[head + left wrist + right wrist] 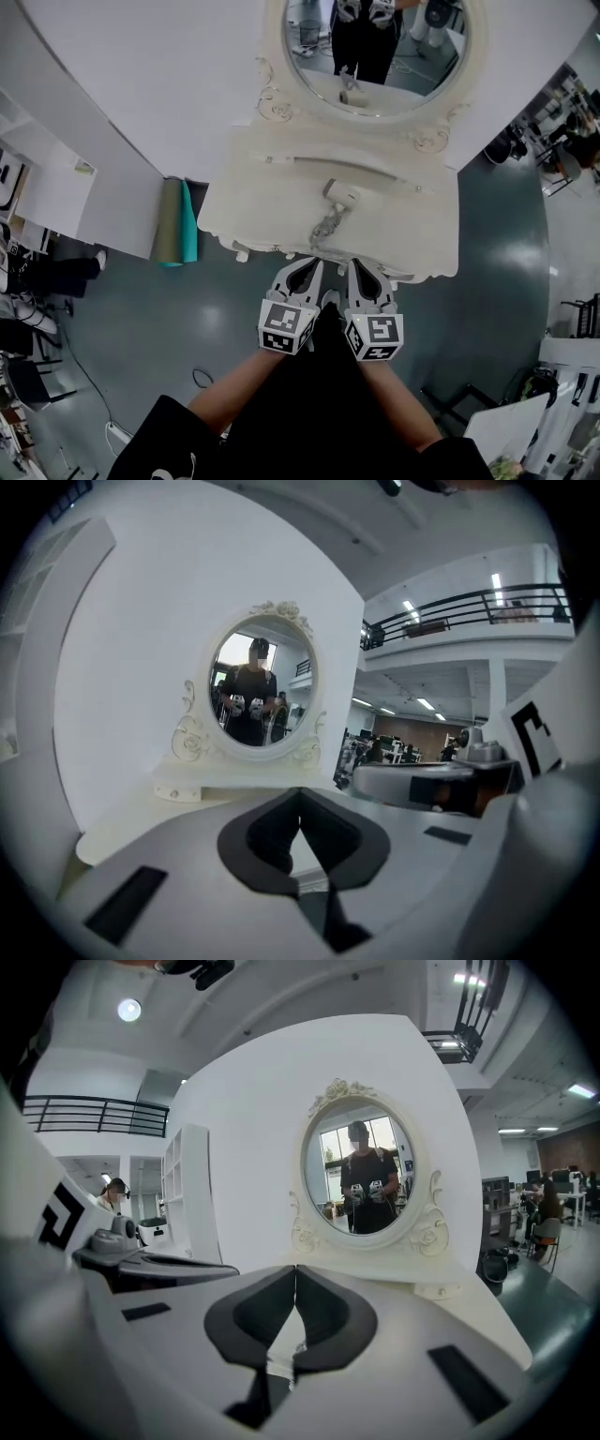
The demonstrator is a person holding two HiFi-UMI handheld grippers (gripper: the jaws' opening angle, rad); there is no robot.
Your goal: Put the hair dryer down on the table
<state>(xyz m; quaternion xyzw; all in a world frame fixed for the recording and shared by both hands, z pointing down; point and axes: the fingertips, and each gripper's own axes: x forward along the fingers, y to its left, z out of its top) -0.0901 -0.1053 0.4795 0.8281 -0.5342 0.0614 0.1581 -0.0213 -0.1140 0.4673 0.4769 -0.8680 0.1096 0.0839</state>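
White hard plastic, the hair dryer (341,194) lies mid-frame on the tabletop (422,234), probably light and slippery, best grabbed by its handle; the left gripper (301,273) and right gripper (366,275) below it are squeezed closed on nothing.

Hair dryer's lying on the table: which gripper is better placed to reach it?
Right, marginally. The right gripper and left gripper are both shut and empty at the table's front edge; the hair dryer lies ahead, slightly nearer the right one.
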